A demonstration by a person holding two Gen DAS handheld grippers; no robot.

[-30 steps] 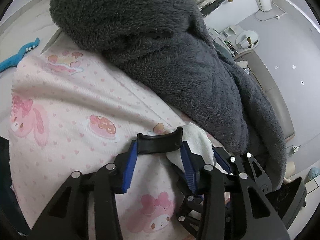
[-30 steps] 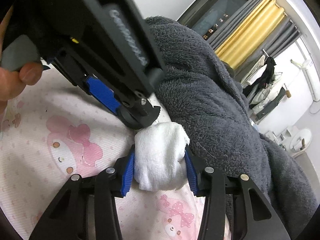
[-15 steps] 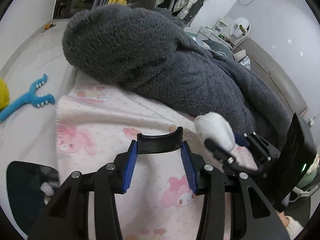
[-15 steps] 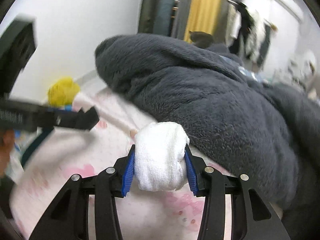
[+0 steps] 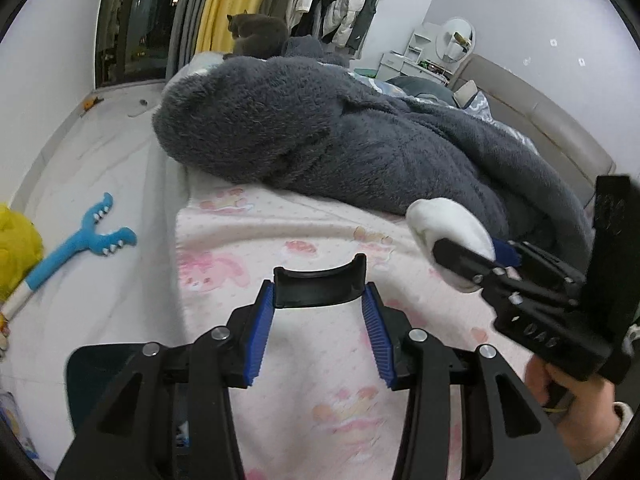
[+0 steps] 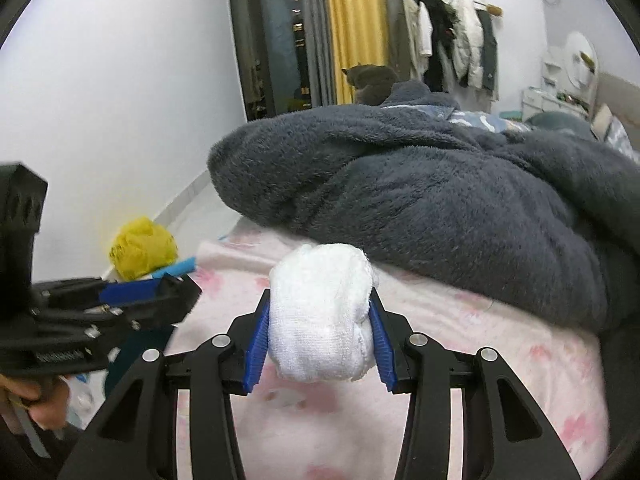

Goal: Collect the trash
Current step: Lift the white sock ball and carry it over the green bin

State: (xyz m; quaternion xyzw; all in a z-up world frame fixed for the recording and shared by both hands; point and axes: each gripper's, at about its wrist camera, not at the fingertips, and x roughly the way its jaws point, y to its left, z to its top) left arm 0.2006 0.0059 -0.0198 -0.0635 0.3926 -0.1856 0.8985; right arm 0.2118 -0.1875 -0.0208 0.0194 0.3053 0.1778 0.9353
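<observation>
Both grippers are now riding higher than a second ago, when they were crowded together low over the pink sheet; the room behind is opening up in both views.

From the left wrist, the left gripper (image 5: 319, 322) is hanging over the pink patterned sheet (image 5: 280, 248) with its jaws drawn in as narrow as they go and nothing pinched between the blue pads (image 5: 260, 332); a black curved piece is bridging the fingertips. The sheet's left edge is dropping to the pale floor (image 5: 92, 160), where a blue toy (image 5: 80, 244) and a yellow bag (image 5: 16, 248) are lying with open floor around them. The grey fleece blanket (image 5: 340, 140) is piling across the far side. At right, the right gripper (image 5: 460, 256) is carrying the white wad (image 5: 448, 220) clear of the sheet, a hand (image 5: 568, 396) holding its handle. Raised letters on its black body are too blurred to read.

From the right wrist, the right gripper (image 6: 320, 322) is clamping the white wad (image 6: 320, 316) between both pads, above the sheet (image 6: 480, 340). The left gripper (image 6: 176, 292) is sitting well apart at left. A grey cat (image 6: 372, 84) is sitting beyond the blanket (image 6: 440, 200).
</observation>
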